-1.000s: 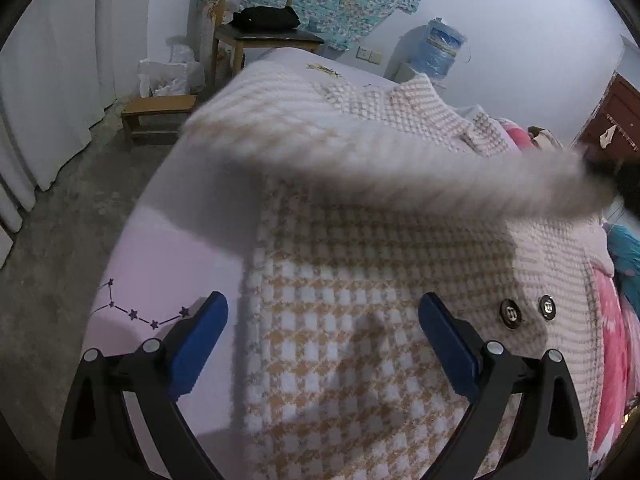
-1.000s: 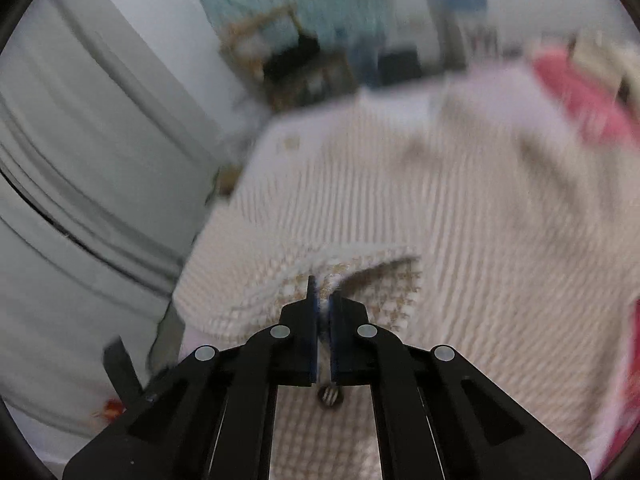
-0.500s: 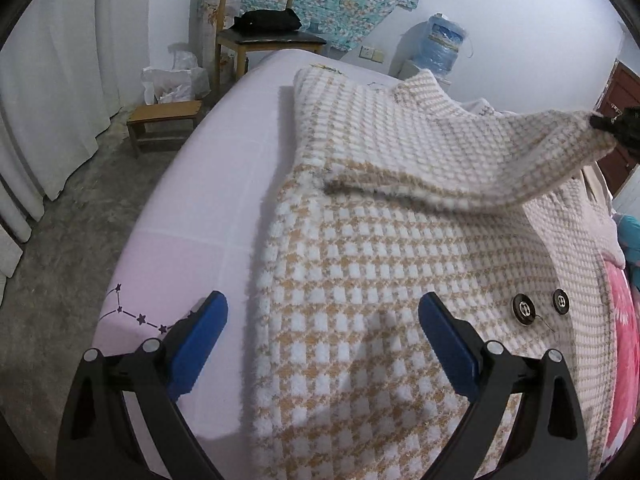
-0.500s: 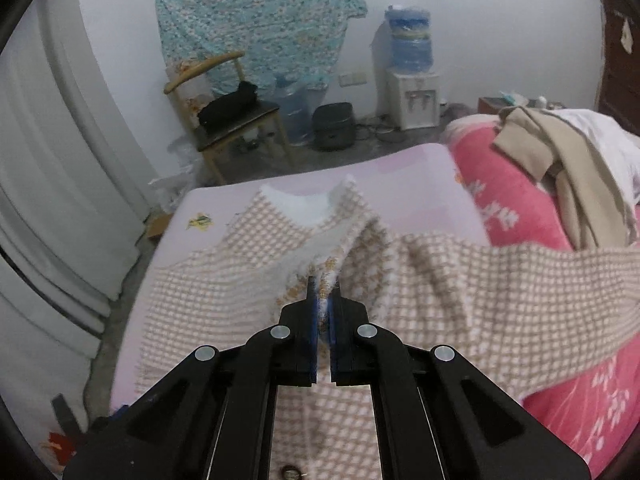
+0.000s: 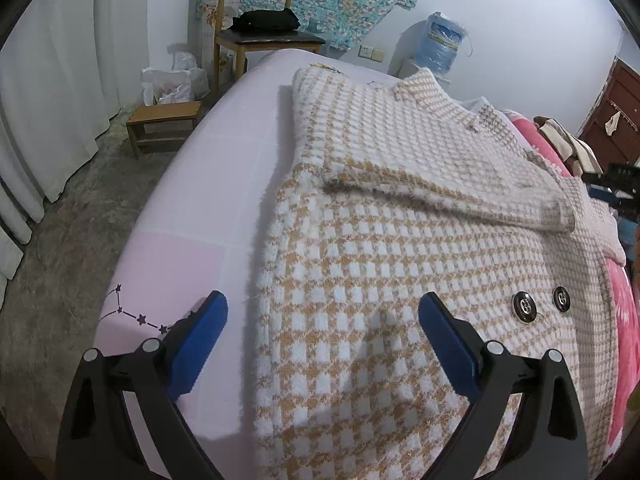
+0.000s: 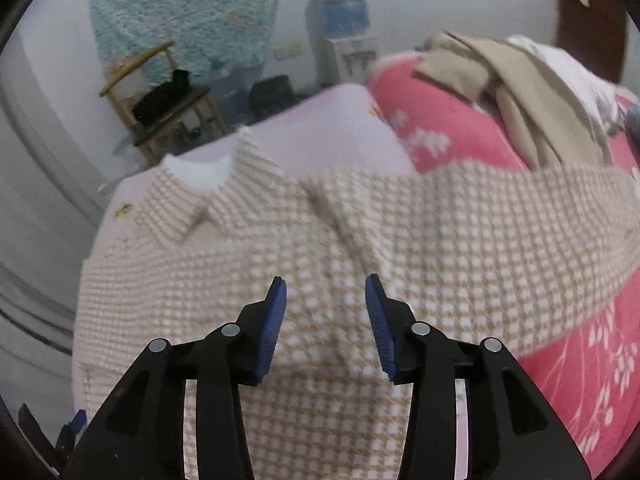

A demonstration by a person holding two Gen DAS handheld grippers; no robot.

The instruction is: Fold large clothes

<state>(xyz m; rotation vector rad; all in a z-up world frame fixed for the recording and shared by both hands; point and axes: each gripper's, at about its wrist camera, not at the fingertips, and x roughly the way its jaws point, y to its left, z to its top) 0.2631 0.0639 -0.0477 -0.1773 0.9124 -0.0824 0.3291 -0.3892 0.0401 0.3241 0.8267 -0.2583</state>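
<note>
A beige-and-white checked coat (image 5: 380, 240) lies spread on the lilac bed sheet (image 5: 208, 184). One sleeve (image 5: 440, 188) lies folded across its chest, cuff toward the right. Two dark buttons (image 5: 524, 308) show low on the front. My left gripper (image 5: 322, 320) hangs open above the coat's near left edge, touching nothing. In the right wrist view my right gripper (image 6: 326, 292) hovers over the coat (image 6: 440, 248) below the collar (image 6: 208, 200); its jaws are opening with nothing between them. The right gripper (image 5: 612, 192) also shows at the right edge of the left wrist view.
A wooden chair (image 5: 260, 36) with a black bag, a low stool (image 5: 164, 120) and a water dispenser (image 5: 440, 40) stand beyond the bed. White curtains (image 5: 52, 80) hang on the left. A pink blanket (image 6: 440, 128) with piled clothes (image 6: 520, 92) lies at the right.
My right gripper carried the sleeve across the coat to the right, then opened and let it go. The sleeve now rests flat on the chest. The left gripper stayed put.
</note>
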